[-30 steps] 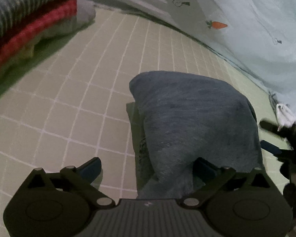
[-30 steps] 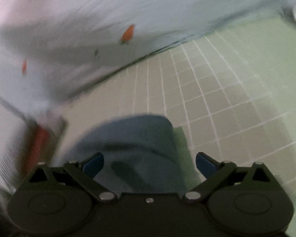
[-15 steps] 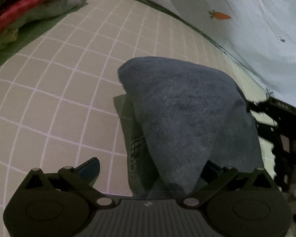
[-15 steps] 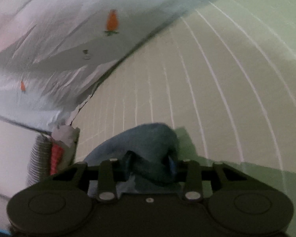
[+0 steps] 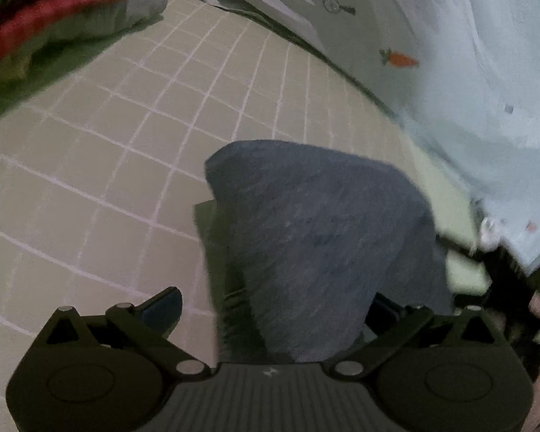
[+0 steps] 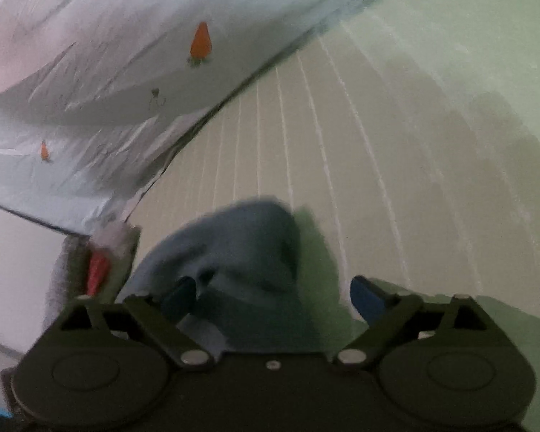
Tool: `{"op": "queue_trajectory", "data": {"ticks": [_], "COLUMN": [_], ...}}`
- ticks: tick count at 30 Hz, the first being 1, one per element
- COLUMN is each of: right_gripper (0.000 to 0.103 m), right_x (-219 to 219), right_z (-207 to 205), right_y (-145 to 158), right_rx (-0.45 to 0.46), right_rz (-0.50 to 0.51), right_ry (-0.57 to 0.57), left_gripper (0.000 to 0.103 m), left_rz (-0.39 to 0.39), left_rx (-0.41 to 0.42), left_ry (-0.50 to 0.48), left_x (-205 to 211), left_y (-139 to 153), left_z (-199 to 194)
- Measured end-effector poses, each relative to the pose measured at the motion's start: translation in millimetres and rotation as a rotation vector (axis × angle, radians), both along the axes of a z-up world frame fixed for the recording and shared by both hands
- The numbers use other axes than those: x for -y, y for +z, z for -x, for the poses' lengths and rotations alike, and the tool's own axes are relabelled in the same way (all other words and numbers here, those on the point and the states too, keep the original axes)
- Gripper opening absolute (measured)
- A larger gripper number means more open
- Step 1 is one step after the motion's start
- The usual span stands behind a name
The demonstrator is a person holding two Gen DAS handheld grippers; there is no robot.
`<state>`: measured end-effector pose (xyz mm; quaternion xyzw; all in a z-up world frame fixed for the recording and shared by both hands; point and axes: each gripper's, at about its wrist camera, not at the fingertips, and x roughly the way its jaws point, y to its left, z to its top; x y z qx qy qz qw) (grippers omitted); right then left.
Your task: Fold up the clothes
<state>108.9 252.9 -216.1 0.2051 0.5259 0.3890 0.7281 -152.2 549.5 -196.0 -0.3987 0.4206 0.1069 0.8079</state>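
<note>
Blue cloth [image 5: 316, 237] bunched on checked mat [image 5: 108, 165] btwn both tongs, looks soft, light, floppy; left gripper [image 5: 273, 306] apart, right gripper [image 6: 273, 291] opening w/ cloth between—best grab a corner/edge.

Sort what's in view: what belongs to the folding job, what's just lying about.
Job: blue garment; left gripper, open; right gripper, jaws opening around the garment; folded stack.
Lying about: carrot-print sheet; checked mat.

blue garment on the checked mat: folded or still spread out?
Folded. The blue garment sits as a compact, thick bundle with doubled layers on the checked mat, no sleeves or edges spread flat.
</note>
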Motion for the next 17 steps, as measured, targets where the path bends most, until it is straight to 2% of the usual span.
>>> {"op": "queue_trajectory", "data": {"ticks": [1,3,7,8,9,10,11,12,13,15,17], "right_gripper": [0.101,0.102,0.101,0.093,0.084,0.067,0.059,0.045,0.037,0.034,0.032], "right_x": [2,0,-19,-25,-31,-33,-34,-36,-36,-46,-59], "right_z": [4,10,21,24,28,30,32,34,36,41,42], "right_y": [-3,-8,-9,-8,-7,-4,-1,2,8,25,41], "right_rx": [-0.012,-0.03,-0.016,-0.003,0.009,0.021,0.033,0.045,0.054,0.096,0.127], "right_rz": [-0.029,-0.072,-0.078,-0.064,-0.05,-0.044,-0.037,-0.031,-0.042,-0.025,-0.033], "right_ry": [0.009,0.042,0.14,0.154,0.166,0.162,0.158,0.154,0.153,0.177,0.209], "left_gripper": [0.102,0.102,0.092,0.089,0.078,0.07,0.065,0.056,0.049,0.041,0.039], "left_rz": [0.031,0.064,0.039,0.03,0.029,0.028,0.029,0.033,0.03,0.0,-0.032], "left_rx": [0.013,0.032,0.029,0.029,0.032,0.035,0.04,0.051,0.06,0.071,0.086], "left_ry": [0.014,0.019,-0.052,-0.055,-0.053,-0.049,-0.041,-0.032,-0.025,-0.016,-0.001], "left_x": [0,0,9,10,11,11,11,11,11,15,17], "left_y": [-3,-6,0,1,2,3,4,7,11,24,37], "left_z": [-4,-11,-25,-25,-24,-22,-20,-16,-13,-10,-6]}}
